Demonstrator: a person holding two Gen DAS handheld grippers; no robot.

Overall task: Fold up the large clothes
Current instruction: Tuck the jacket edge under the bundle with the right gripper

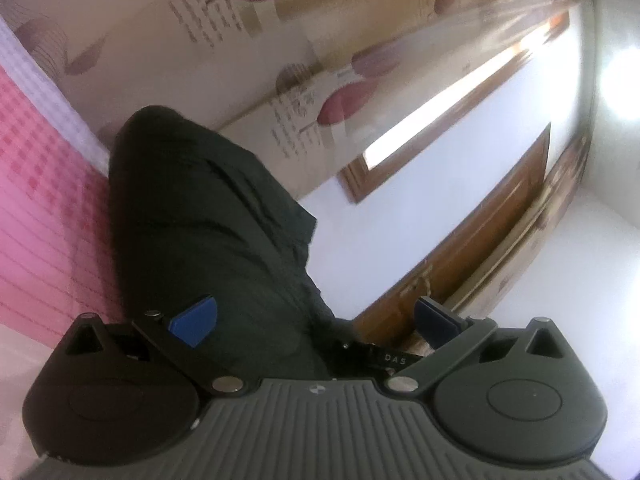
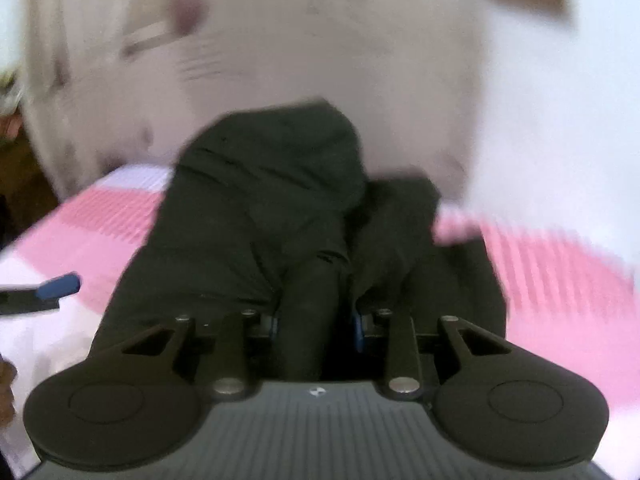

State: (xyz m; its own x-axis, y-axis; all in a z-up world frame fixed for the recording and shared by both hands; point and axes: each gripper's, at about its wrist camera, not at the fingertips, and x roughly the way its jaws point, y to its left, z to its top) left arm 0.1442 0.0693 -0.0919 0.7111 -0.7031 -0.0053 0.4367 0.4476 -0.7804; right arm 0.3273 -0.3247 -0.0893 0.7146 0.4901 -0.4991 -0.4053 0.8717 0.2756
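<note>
A large dark garment (image 2: pixel 264 200) lies bunched on a bed with a pink and white checked cover (image 2: pixel 560 272). My right gripper (image 2: pixel 316 328) is shut on a thick fold of that garment, and its blue pads (image 2: pixel 358 332) press the cloth from both sides. In the left wrist view the same dark garment (image 1: pixel 200 220) stretches away over the pink cover (image 1: pixel 44 208). My left gripper (image 1: pixel 316 320) stands open with its blue pads (image 1: pixel 196 320) far apart and nothing pinched between them. One left finger (image 2: pixel 56 286) shows at the left edge of the right wrist view.
A pale panel printed with purple flowers and text (image 1: pixel 248 52) rises behind the bed. Beside it are a white wall, a wooden door (image 1: pixel 480 240) and a wood-framed window (image 1: pixel 400 148) above the door. The right wrist view is blurred.
</note>
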